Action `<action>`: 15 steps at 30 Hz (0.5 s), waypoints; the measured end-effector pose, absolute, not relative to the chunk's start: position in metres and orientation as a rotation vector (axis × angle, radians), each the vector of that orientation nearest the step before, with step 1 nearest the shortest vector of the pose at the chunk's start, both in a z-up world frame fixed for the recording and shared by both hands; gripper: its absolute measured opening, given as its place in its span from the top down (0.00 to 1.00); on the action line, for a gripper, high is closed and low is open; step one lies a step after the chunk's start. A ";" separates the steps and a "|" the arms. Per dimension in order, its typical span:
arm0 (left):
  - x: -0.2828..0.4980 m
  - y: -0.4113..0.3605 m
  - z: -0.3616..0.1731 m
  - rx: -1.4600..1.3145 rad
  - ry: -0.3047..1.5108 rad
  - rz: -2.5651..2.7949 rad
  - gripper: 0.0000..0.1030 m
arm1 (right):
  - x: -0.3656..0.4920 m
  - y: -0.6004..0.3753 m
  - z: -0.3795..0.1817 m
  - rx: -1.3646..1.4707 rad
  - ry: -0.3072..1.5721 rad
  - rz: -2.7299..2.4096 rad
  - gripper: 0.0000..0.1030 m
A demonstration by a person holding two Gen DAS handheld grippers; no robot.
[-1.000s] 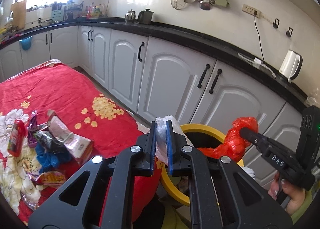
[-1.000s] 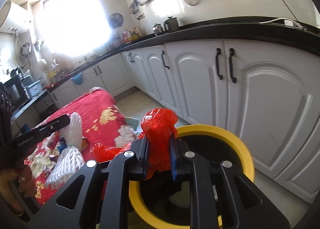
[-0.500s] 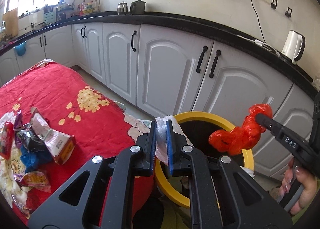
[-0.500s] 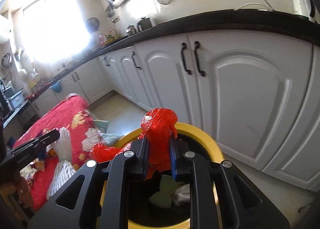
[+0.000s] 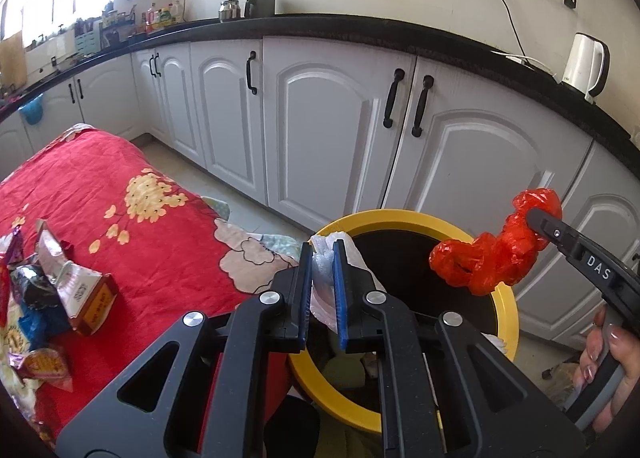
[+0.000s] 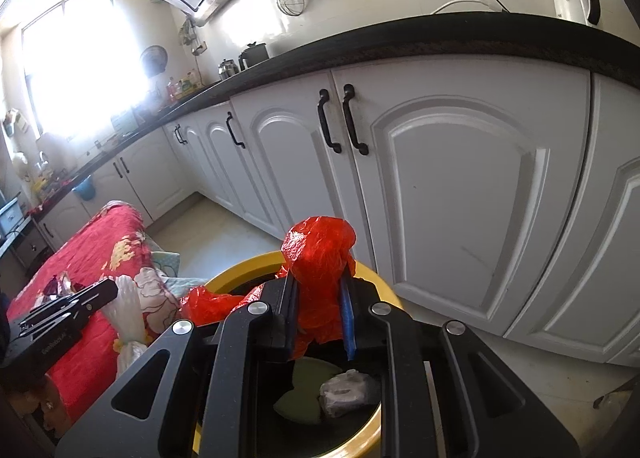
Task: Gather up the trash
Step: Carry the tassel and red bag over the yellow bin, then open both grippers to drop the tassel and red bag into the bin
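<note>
The left gripper (image 5: pixel 323 262) is clamped on a crumpled piece of white plastic (image 5: pixel 320 278), which hangs between its blue pads (image 5: pixel 339 298) over the near rim of the yellow-rimmed bin (image 5: pixel 508 310). The right gripper (image 6: pixel 320 302) is clamped on a red plastic bag (image 6: pixel 318 254); the bag is wrinkled and glossy, bulging above the pads and trailing in a twisted tail to one side, all of it above the bin's open mouth. Inside the dark bin lie a pale green piece (image 6: pixel 304 390) and a grey-white wad (image 6: pixel 348 390). Just beside the bin, on the left gripper's side, stands a table under a red flowered cloth (image 5: pixel 120 194), its edge draping down close to the bin's rim. More wrappers and a small carton (image 5: pixel 80 290) lie on the cloth's near end. Beyond the bin a strip of bare pale floor (image 6: pixel 224 230) runs along the white cabinet doors (image 5: pixel 320 130), which stand close behind the bin's far rim. A black countertop (image 5: pixel 360 28) caps them, carrying a white kettle (image 5: pixel 586 66).
</note>
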State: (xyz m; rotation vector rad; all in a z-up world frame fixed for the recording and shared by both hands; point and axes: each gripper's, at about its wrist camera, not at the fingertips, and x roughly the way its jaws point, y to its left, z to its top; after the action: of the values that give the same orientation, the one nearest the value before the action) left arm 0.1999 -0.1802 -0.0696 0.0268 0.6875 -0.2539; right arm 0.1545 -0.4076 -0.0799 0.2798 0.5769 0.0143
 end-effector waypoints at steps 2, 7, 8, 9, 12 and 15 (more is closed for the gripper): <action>0.202 -0.181 -0.072 0.021 0.694 -0.254 0.94 | 0.155 -0.408 -0.081 0.281 0.580 0.012 0.82; 0.206 -0.184 -0.078 0.015 0.713 -0.257 0.94 | 0.157 -0.407 -0.083 0.286 0.587 0.015 0.82; 0.207 -0.184 -0.079 0.013 0.717 -0.258 0.94 | 0.158 -0.407 -0.083 0.288 0.589 0.015 0.82; 0.208 -0.184 -0.080 0.011 0.721 -0.258 0.94 | 0.158 -0.407 -0.082 0.293 0.590 0.015 0.81; 0.208 -0.182 -0.083 0.003 0.727 -0.261 0.88 | 0.158 -0.409 -0.082 0.311 0.589 0.020 0.73; 0.209 -0.178 -0.084 -0.007 0.738 -0.261 0.74 | 0.158 -0.409 -0.082 0.323 0.584 0.023 0.62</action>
State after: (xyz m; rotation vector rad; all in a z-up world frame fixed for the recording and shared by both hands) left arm 0.2092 -0.1783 -0.0843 -0.0073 0.7375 -0.2613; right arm 0.1580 -0.4090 -0.0816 0.3233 0.5844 0.0233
